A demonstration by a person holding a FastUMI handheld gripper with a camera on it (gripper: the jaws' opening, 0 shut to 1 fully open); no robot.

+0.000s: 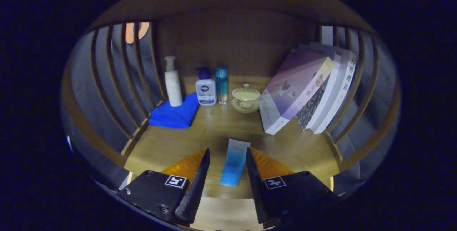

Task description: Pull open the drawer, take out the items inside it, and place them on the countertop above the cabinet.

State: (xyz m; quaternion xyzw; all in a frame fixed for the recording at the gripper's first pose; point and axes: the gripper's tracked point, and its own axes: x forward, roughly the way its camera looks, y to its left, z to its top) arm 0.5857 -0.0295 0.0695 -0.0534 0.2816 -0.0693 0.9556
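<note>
My gripper point(227, 157) sits low over the wooden countertop point(214, 131), its fingers parted to a narrow gap with a blue tube point(234, 165) standing up between them. I cannot tell whether both fingers press on the tube, or only flank it.

Beyond the fingers, toward the back panel, stands a row of things. A folded blue cloth point(175, 114) lies at the left with a white pump bottle point(172, 81) on its far end. Just beside it is a squat white bottle point(205, 87) with a dark blue pump and a round blue badge whose lettering is too small to make out. Next comes a slim teal bottle point(221, 84), then a pale lidded cup point(245, 97) on a saucer. To the right, several books point(307, 91) lean against the slatted side rail point(357, 91); one white spine bears dark characters, too blurred to make out.
</note>
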